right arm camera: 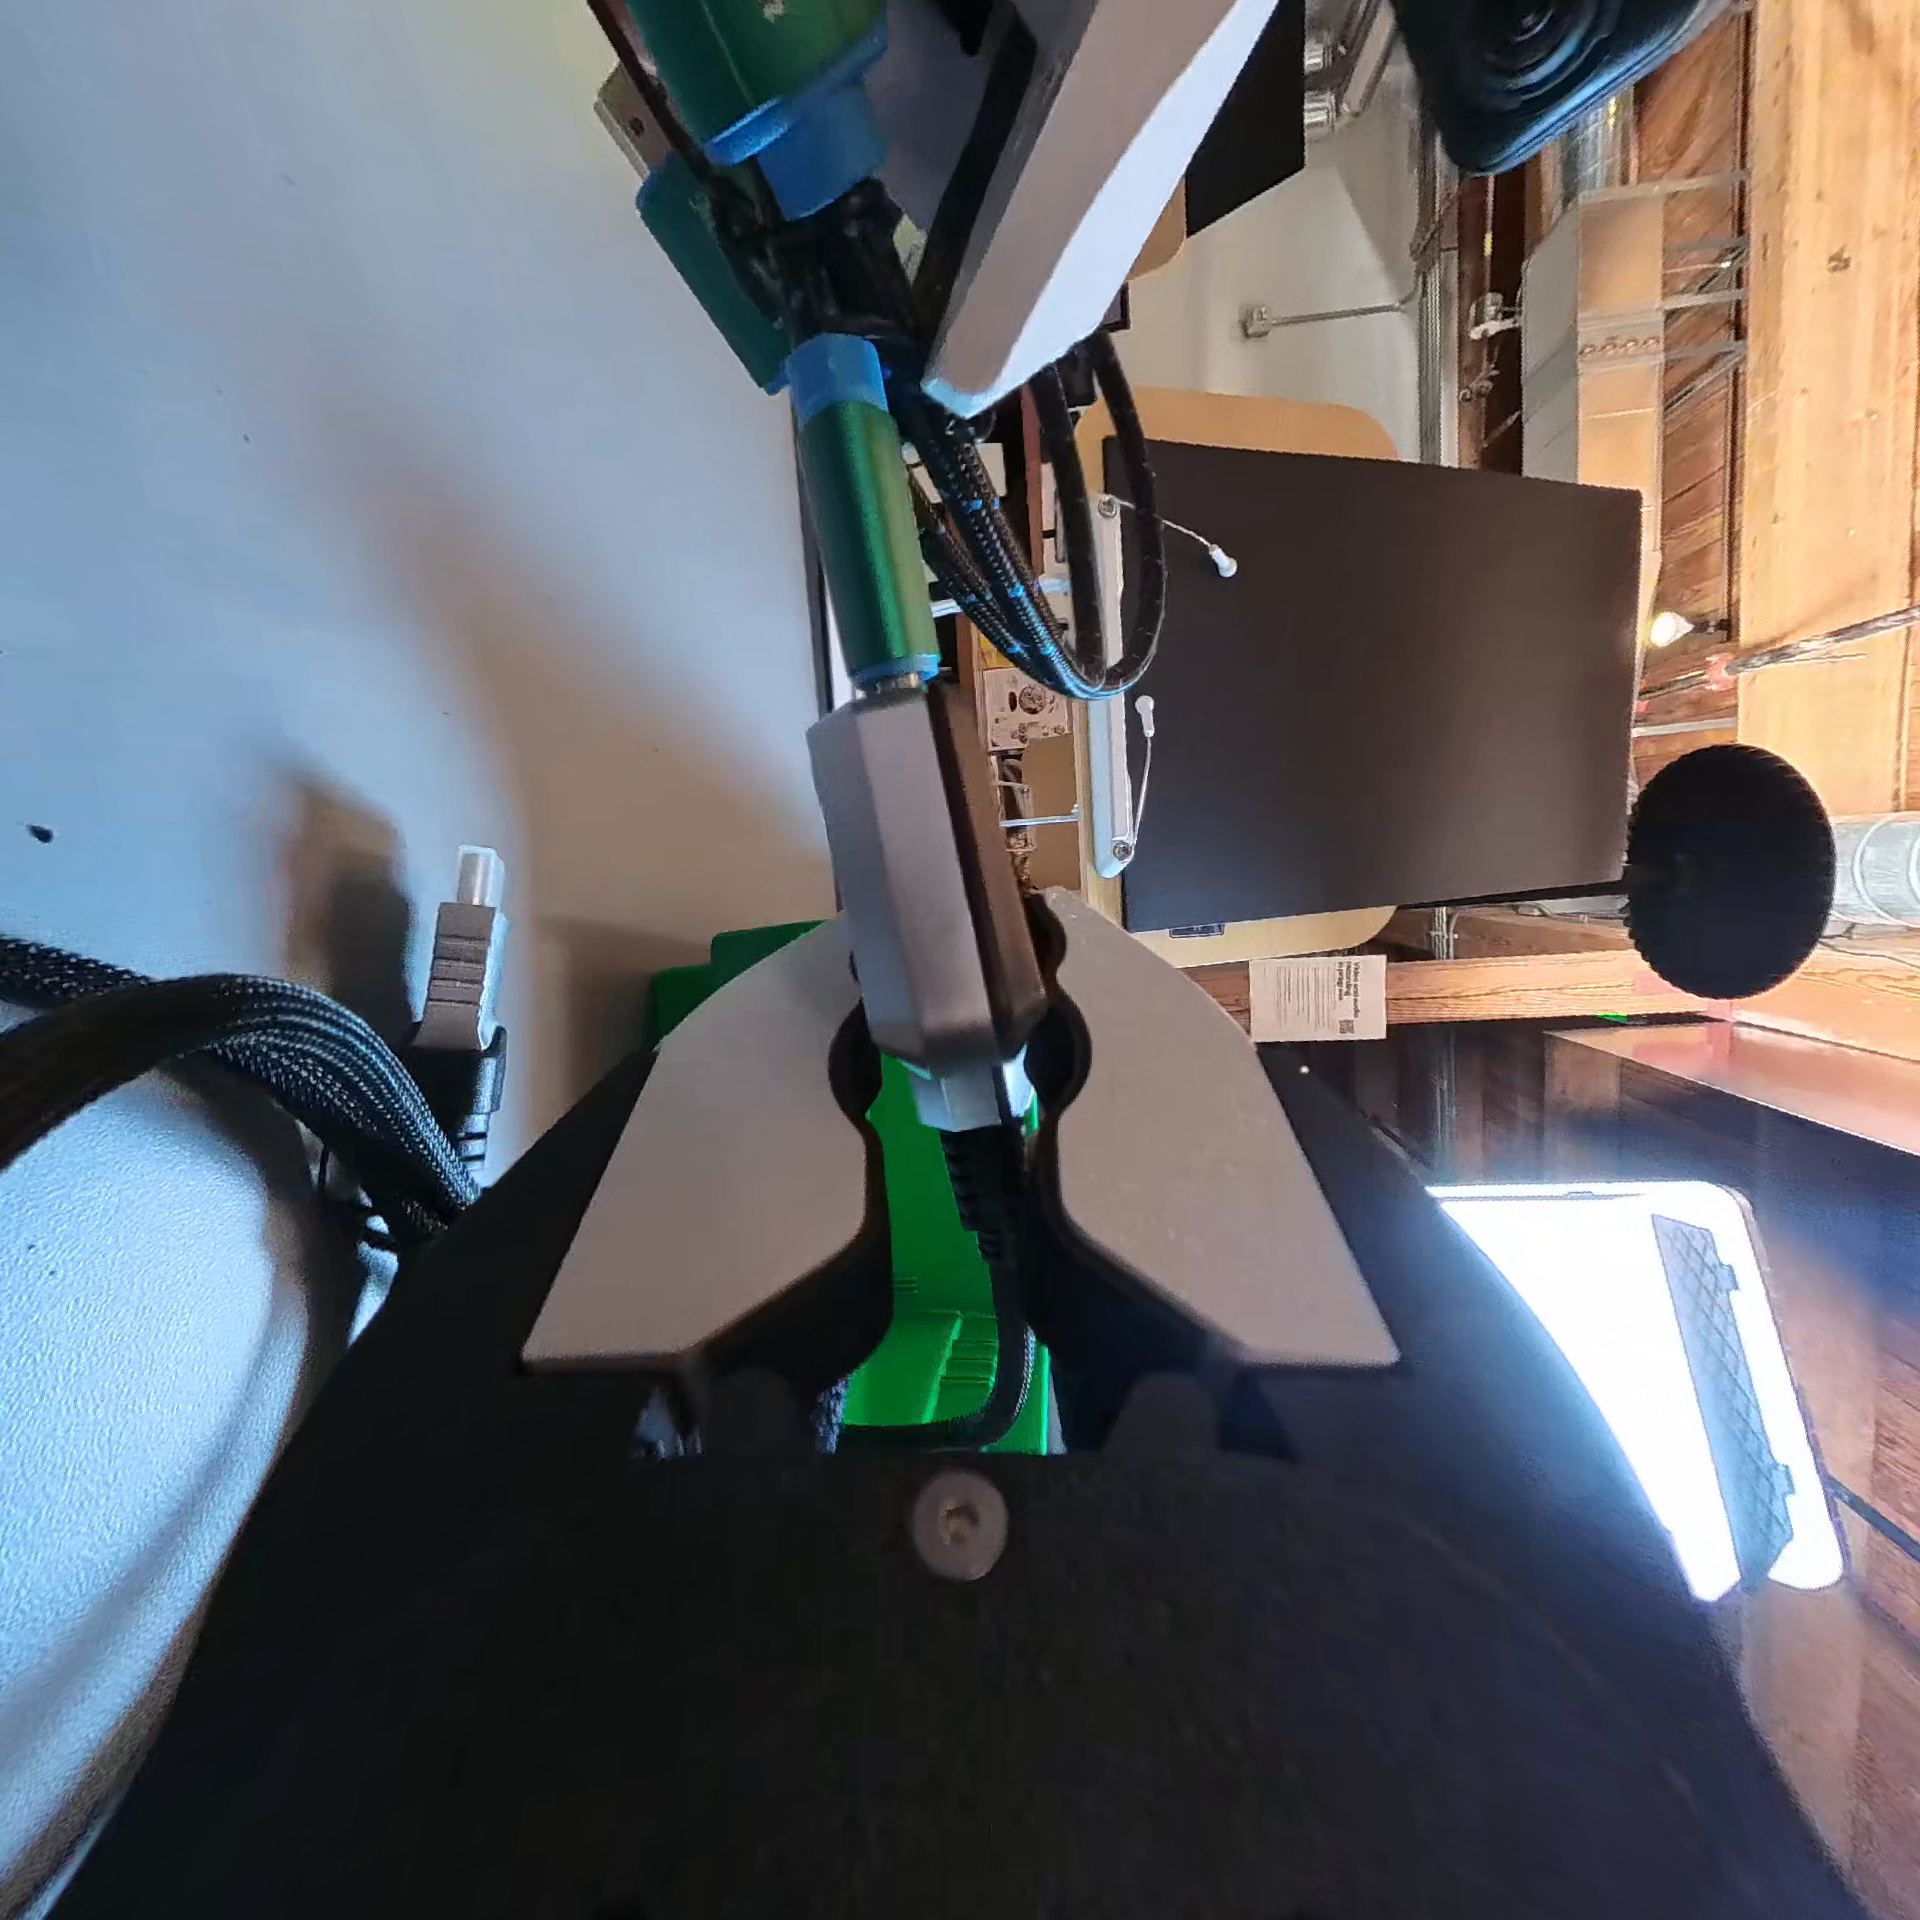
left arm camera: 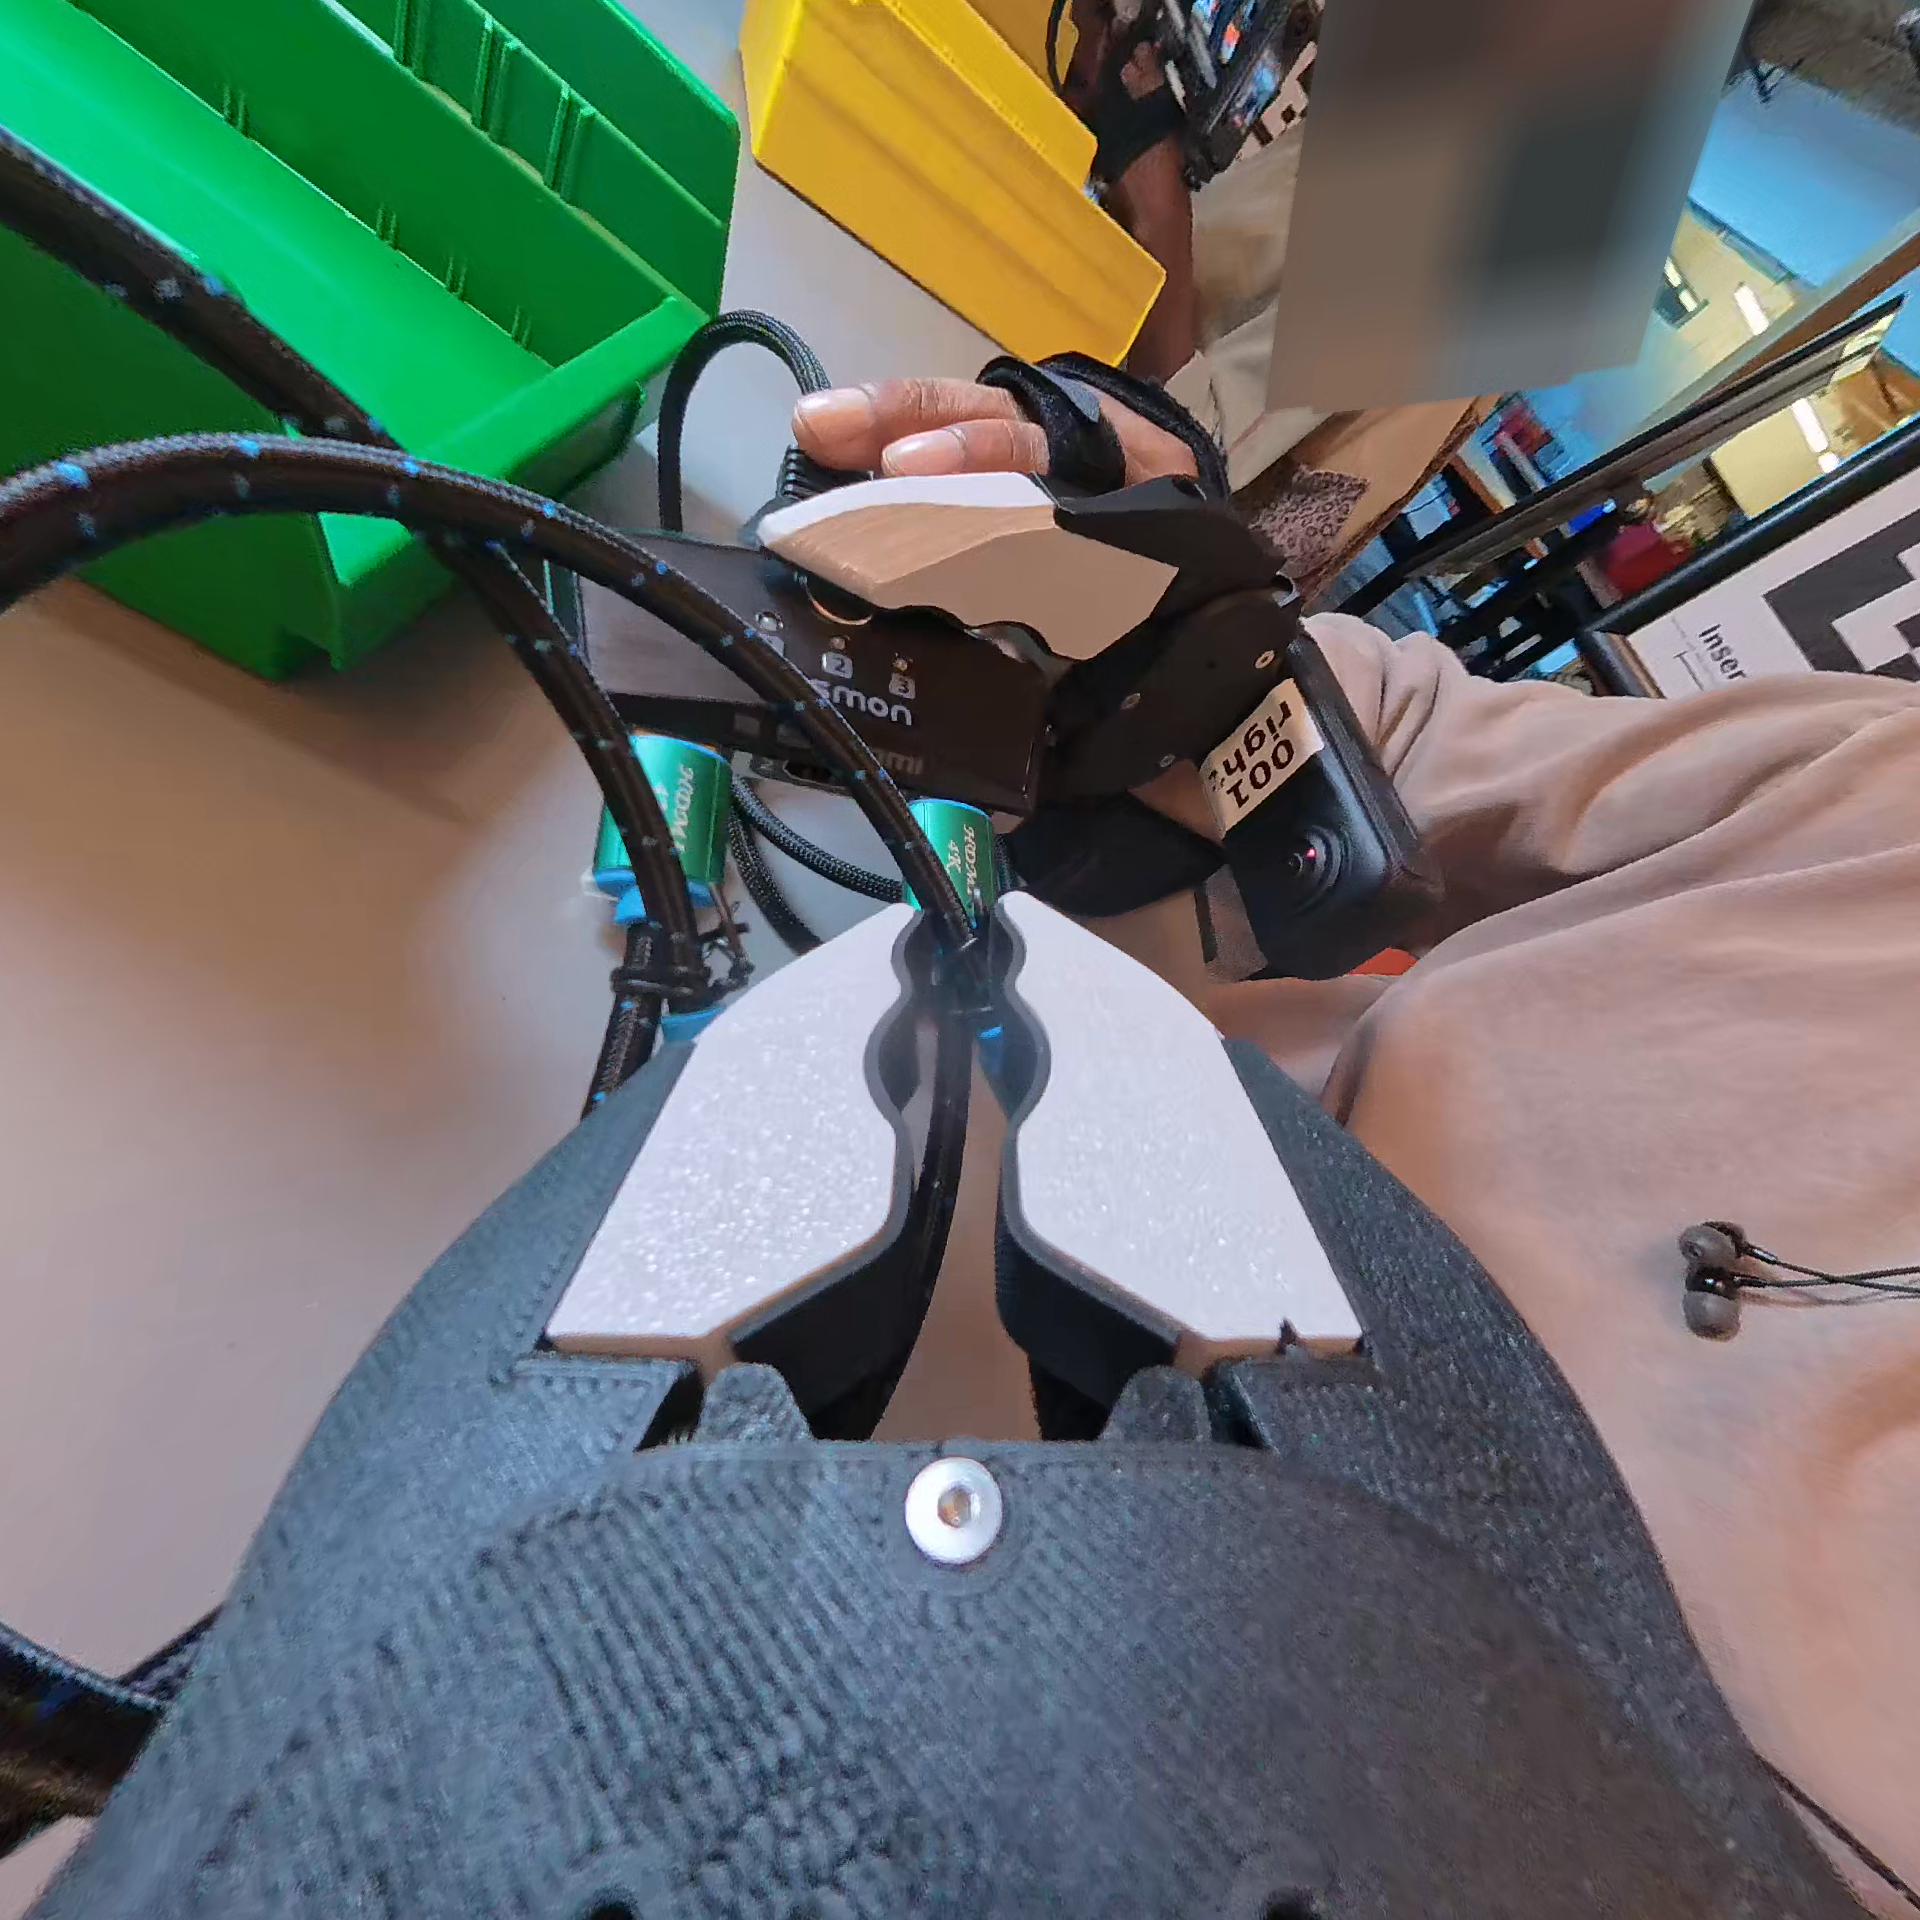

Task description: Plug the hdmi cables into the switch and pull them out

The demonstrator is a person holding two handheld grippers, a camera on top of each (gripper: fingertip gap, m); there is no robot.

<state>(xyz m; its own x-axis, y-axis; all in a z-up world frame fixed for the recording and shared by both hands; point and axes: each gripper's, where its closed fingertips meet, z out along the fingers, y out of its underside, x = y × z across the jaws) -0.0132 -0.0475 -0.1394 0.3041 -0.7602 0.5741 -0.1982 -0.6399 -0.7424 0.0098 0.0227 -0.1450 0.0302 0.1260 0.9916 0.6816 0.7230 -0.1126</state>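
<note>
Nearest me, the left gripper (left arm camera: 961, 935) pinches a braided HDMI cable (left arm camera: 582, 520) just behind its green plug (left arm camera: 961, 852), at twelve o'clock from its fingers. Beyond, the right gripper (right arm camera: 951, 1029) clamps the switch (left arm camera: 831, 686), lifted off the table (left arm camera: 208, 987). If the plug meets its port tilted, it may jam; hard pulling could twist the switch loose.

A green plastic bin (left arm camera: 343, 312) and a yellow bin (left arm camera: 935, 166) sit side by side on the tan table (left arm camera: 208, 1039), a dark monitor (right arm camera: 1382, 696) standing beyond.
</note>
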